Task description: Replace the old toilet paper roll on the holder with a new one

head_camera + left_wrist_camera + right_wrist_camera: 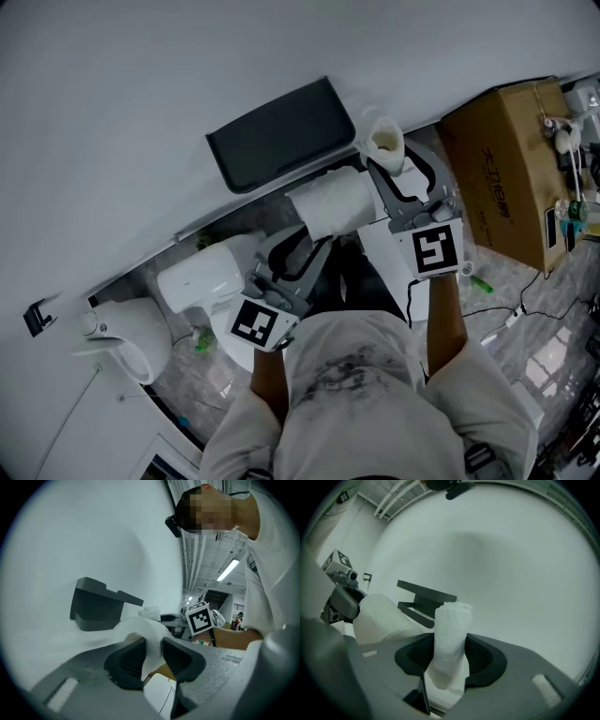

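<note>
Closest, at 6 o'clock: a person (366,394) in a pale shirt is looking steeply down, with both forearms reaching forward.
Left gripper (311,246) (152,651): sitting at about 7 o'clock from the middle of the head view. Its jaws are standing partly apart and pinching the paper wall of the full toilet paper roll (333,208) (140,630) between the dark pads.
Right gripper (382,171) (450,660): reaching in at about 2 o'clock. Its jaws are standing partly apart and clamping the thin roll (384,142) (451,625) at its lower half.
Full toilet paper roll: lying on its side at the centre, held up by the left gripper, near the holder (281,134) (424,599) and at its 5 o'clock.
Thin roll: crumpled and slim, standing upright out of the right gripper, just beside the holder's right end.
Holder: dark grey, hanging on the white wall (187,66) at 12 o'clock.
Toilet (202,272): white, sitting low at 9 o'clock.
Cardboard box (506,173): standing by the wall at 3 o'clock.
</note>
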Available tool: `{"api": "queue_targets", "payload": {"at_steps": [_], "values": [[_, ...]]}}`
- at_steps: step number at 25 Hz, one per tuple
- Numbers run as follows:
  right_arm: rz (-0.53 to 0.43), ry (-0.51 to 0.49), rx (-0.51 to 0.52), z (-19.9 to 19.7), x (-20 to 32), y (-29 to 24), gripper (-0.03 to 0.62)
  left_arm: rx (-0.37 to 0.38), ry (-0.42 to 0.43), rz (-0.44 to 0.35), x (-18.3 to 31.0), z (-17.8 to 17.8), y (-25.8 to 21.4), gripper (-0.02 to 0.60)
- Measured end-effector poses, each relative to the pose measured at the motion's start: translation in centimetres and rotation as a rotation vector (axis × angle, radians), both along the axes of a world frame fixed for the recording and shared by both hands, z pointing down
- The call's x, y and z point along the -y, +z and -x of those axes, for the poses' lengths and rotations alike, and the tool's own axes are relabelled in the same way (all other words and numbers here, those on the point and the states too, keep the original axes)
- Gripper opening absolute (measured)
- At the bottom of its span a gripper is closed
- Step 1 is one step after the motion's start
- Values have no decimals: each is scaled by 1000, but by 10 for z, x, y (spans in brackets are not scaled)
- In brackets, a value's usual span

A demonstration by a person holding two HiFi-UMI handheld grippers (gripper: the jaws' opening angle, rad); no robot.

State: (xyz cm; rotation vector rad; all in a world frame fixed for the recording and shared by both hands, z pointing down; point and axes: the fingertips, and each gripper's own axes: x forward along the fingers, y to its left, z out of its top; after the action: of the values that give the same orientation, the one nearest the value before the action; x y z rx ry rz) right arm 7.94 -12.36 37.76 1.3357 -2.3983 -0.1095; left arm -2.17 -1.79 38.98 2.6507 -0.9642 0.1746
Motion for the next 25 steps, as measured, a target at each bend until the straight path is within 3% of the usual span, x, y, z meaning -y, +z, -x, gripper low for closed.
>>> {"api": "queue_targets", "payload": {"at_steps": [25], "values": [[-66, -102, -346, 17, 9, 48, 195, -12, -47, -1, -7, 14, 16, 130]]}}
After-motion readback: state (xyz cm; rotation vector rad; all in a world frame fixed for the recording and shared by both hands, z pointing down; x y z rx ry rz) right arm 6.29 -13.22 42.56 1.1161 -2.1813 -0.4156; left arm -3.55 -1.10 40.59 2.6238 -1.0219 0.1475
